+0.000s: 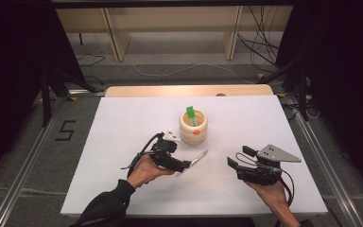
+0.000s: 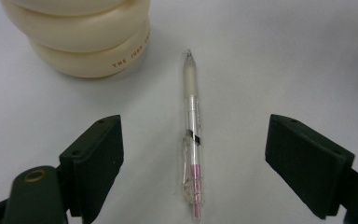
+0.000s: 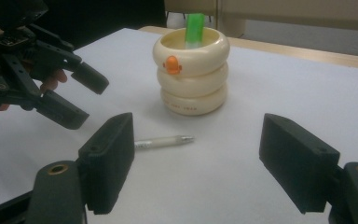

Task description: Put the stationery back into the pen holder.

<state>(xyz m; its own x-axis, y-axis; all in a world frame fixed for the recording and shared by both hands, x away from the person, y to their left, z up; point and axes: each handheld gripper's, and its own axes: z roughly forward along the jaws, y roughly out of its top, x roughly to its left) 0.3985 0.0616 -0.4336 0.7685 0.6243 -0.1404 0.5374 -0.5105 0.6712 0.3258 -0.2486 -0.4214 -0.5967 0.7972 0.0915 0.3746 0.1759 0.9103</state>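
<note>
Left tongs (image 2: 193,154) hang spread astride a clear plastic pen (image 2: 192,135) lying flat on the matte white counter (image 1: 123,123) just beside a cream ringed pen cup (image 1: 193,126), the light, stiff, slippery barrel likely best pinched mid-length, while the right tongs (image 3: 198,163) gape empty.

- The pen (image 2: 192,140) is seen as clear, glossy plastic with a frosted whitish grip.
- The holder (image 3: 191,70) looks like smooth, cream, slightly glossy plastic.
- The table (image 1: 123,142) is covered in matt white sheet; bare wood is shown at its far edge.
- Matt black fingers (image 2: 93,154) are seen.
</note>
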